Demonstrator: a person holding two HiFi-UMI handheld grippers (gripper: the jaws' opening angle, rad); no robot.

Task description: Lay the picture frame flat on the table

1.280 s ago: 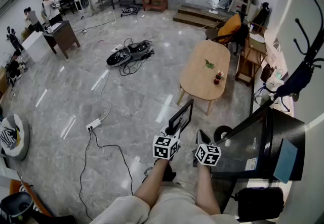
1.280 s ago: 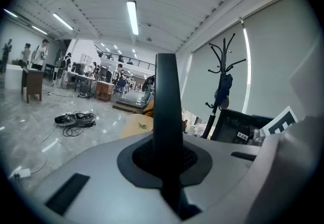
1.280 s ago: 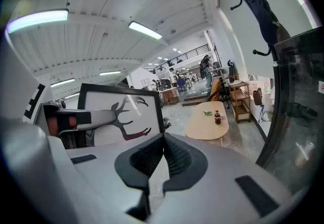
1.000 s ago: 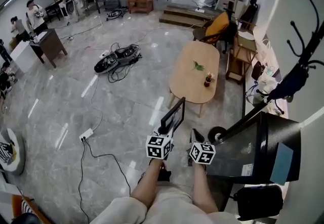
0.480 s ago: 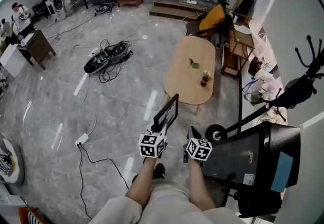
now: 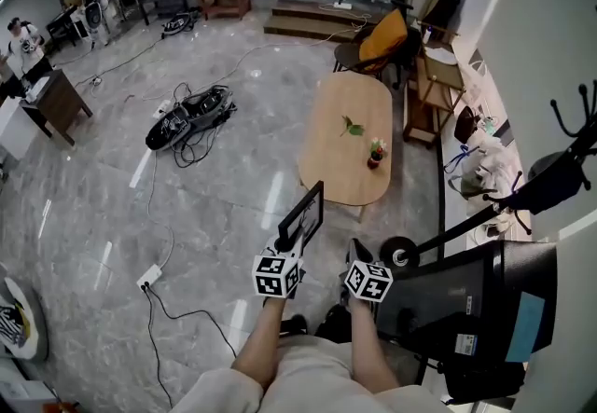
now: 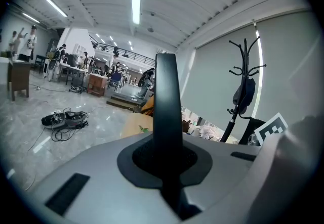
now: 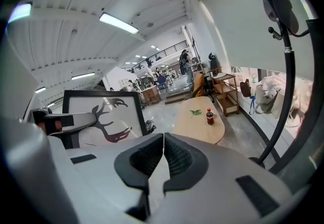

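1. Presently the picture frame (image 6: 305, 215) is clamped by one edge in the closed left gripper (image 6: 287, 245). It is held upright above the floor (image 6: 215, 206), short of the wooden table (image 6: 347, 103), a pose judged to suit carrying.
2. The right gripper (image 6: 358, 254) is held just beside it, jaws pressed together on nothing, presumably kept free to steady the frame when it is laid down.
3. A small bottle (image 6: 375, 156) and a green sprig (image 6: 352, 128) are seen mid-table; the near end is bare.
4. The deer print (image 8: 104, 117) is shown only in the right gripper view. The gripped edge is hidden behind the grippers in the head view.
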